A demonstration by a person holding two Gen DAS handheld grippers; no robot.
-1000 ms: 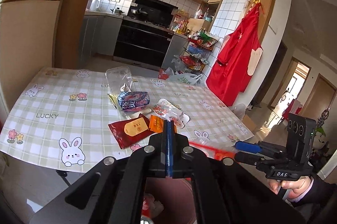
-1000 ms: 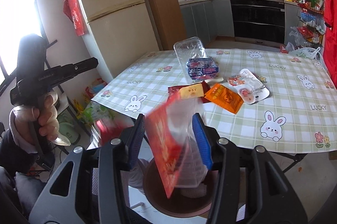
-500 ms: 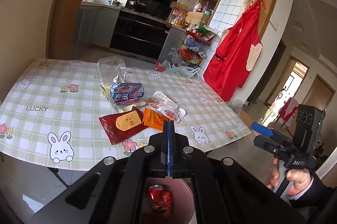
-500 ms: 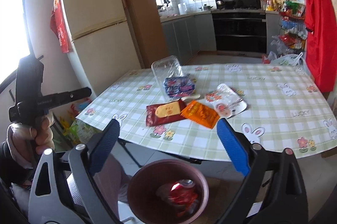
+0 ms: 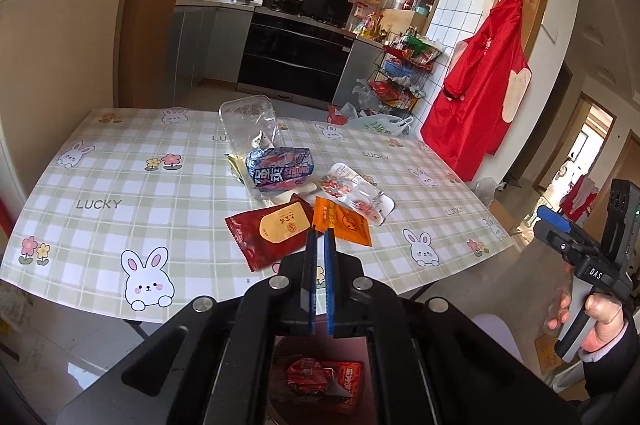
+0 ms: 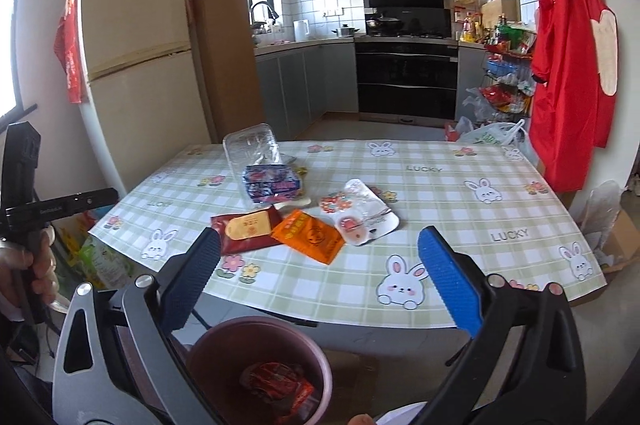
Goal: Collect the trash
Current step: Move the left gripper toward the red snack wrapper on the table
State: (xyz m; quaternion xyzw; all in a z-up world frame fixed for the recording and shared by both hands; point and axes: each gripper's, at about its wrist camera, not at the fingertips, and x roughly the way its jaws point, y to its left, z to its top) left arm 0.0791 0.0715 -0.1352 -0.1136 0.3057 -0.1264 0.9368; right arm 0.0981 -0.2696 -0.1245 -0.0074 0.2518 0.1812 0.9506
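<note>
Looking along the left gripper (image 5: 319,237), its two fingers stand almost together with only a thin slit between them and nothing clamped. Beyond it the table (image 5: 100,185) carries five pieces of trash in one cluster: one clear plastic tray (image 5: 248,117) farthest back, one blue snack bag (image 5: 280,171) just in front of the tray, one dark red packet (image 5: 272,229) nearest the table's front edge, one orange packet (image 5: 344,223) touching the red packet's right side, and one white blister wrapper (image 5: 360,191) right of the blue bag. One bin (image 5: 316,377) sits on the floor below the table's front edge, holding red wrappers.

From the right wrist view, the right gripper (image 6: 320,257) has its two blue pads spread wide apart, empty. The same five pieces lie on the table (image 6: 460,209). The bin (image 6: 260,369) stands below the table's front edge, crumpled red wrappers (image 6: 276,385) inside.
</note>
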